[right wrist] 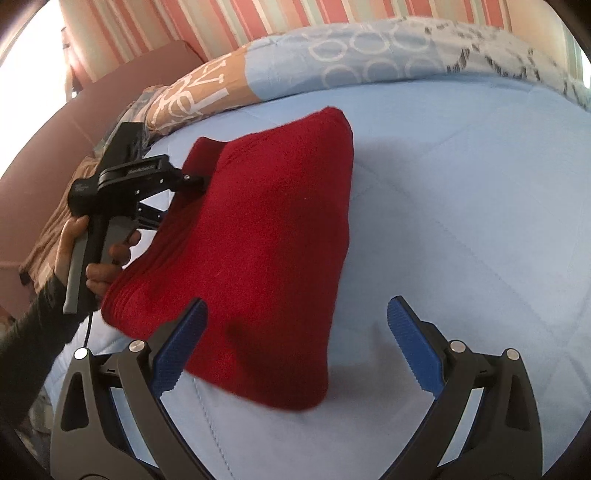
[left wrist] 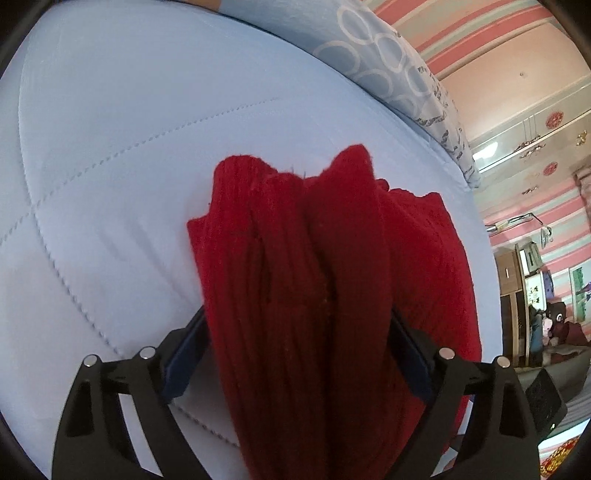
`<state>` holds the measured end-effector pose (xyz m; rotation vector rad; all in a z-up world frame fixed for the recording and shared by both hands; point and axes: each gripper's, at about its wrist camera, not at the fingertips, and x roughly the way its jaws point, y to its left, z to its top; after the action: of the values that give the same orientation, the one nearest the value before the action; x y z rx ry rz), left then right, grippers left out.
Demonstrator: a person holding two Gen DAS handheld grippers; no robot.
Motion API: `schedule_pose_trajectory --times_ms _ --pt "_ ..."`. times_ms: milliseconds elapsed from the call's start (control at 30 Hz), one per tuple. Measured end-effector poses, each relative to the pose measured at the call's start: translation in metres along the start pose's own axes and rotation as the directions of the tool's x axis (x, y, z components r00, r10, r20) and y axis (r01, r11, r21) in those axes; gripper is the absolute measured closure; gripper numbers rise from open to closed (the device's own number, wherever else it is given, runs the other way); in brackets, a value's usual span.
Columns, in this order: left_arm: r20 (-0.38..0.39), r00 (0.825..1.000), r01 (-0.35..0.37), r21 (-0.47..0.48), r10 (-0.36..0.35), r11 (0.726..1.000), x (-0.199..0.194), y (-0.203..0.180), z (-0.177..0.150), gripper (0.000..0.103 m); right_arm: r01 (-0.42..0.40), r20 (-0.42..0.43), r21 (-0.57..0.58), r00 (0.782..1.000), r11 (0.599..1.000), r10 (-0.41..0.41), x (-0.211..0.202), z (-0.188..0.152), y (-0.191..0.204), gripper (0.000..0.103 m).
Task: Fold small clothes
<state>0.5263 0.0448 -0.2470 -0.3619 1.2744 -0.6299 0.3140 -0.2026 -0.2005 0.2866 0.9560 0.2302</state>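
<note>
The red knitted garment [right wrist: 266, 240] lies folded on the light blue bed [right wrist: 461, 221], near the patterned blanket [right wrist: 369, 62]. The left hand-held gripper [left wrist: 299, 354] stands wide, and a thick bunch of the red knit fills the space between its blue pads; I cannot tell whether they press it. The right hand-held gripper [right wrist: 295, 347] stands wide and empty over the garment's near corner.

1. A pale blue quilted mattress cover [left wrist: 110, 166] with stitched seams fills most of both views.
2. A patterned blanket [right wrist: 369, 55], blue with white rings and a tan part, lies along the cover's far edge.
3. Behind the blanket stands a pink striped wall [right wrist: 221, 22].
4. A brown cabinet [left wrist: 511, 273] stands well beyond the cover's right edge.
</note>
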Motion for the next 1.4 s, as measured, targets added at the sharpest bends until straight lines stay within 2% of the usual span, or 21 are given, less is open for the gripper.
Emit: schedule_pose_trajectory --times_ms 267,400,433,467,567,700,767,800,867,1000,1067,1133,1233,1300,1400 --pt "-0.005 1.000 -0.011 0.027 0.011 1.000 -0.002 0.004 -0.002 0.013 -0.103 -0.072 0.145 0.991 0.984 0.114 0.039 0.013 -0.015 0.011" --pt "0.000 0.999 -0.034 0.052 0.034 0.998 -0.004 0.002 -0.004 0.014 -0.111 -0.081 0.162 0.989 0.981 0.125 0.049 0.017 -0.012 0.011" --pt "0.004 0.999 -0.047 0.061 0.046 0.997 -0.004 0.000 -0.005 0.016 -0.114 -0.085 0.158 0.988 0.981 0.128 0.050 0.019 -0.011 0.016" --pt "0.010 0.998 -0.057 0.073 0.056 0.996 -0.007 0.001 -0.008 0.020 -0.129 -0.089 0.149 0.986 0.980 0.143 0.051 0.021 -0.008 0.027" --pt "0.026 0.996 -0.084 0.120 0.081 0.989 -0.012 -0.004 -0.014 0.030 -0.117 -0.103 0.142 0.986 0.983 0.132 0.057 0.023 -0.002 0.028" --pt "0.022 0.996 -0.094 0.137 0.091 0.986 -0.010 -0.009 -0.012 0.035 -0.143 -0.098 0.180 0.982 0.973 0.163 0.059 0.023 -0.009 0.026" --pt "0.037 0.990 -0.142 0.187 0.138 0.972 -0.009 -0.019 -0.013 0.040 -0.144 -0.101 0.166 0.982 0.976 0.162 0.057 0.022 -0.010 0.026" --pt "0.051 0.985 -0.174 0.217 0.167 0.961 -0.008 -0.026 -0.015 0.042 -0.139 -0.096 0.153 0.983 0.978 0.154 0.056 0.022 -0.009 0.028" --pt "0.084 0.970 -0.242 0.276 0.228 0.930 -0.009 -0.041 -0.020 0.052 -0.119 -0.087 0.118 0.988 0.986 0.130 0.054 0.021 -0.007 0.039" --pt "0.146 0.937 -0.349 0.339 0.318 0.873 -0.008 -0.062 -0.030 0.060 -0.114 -0.043 0.079 0.992 0.990 0.118 0.043 0.016 -0.005 0.056" --pt "0.159 0.932 -0.360 0.330 0.325 0.873 -0.010 -0.065 -0.031 0.063 -0.114 -0.023 0.063 0.993 0.991 0.116 0.036 0.015 -0.004 0.067" --pt "0.167 0.931 -0.362 0.327 0.324 0.873 -0.013 -0.068 -0.034 0.064 -0.118 -0.006 0.041 0.993 0.992 0.119 0.028 0.015 -0.002 0.071" --pt "0.177 0.930 -0.366 0.331 0.323 0.870 -0.021 -0.082 -0.041 0.065 -0.112 -0.006 -0.015 0.994 0.994 0.112 0.008 0.012 0.002 0.073" --pt "0.176 0.935 -0.351 0.325 0.309 0.878 -0.026 -0.097 -0.050 0.065 -0.105 -0.001 -0.031 0.994 0.994 0.105 -0.009 0.005 -0.001 0.073" --pt "0.193 0.936 -0.346 0.342 0.295 0.874 -0.031 -0.127 -0.073 0.065 -0.081 0.010 -0.044 0.997 0.996 0.082 -0.041 -0.006 -0.014 0.073"
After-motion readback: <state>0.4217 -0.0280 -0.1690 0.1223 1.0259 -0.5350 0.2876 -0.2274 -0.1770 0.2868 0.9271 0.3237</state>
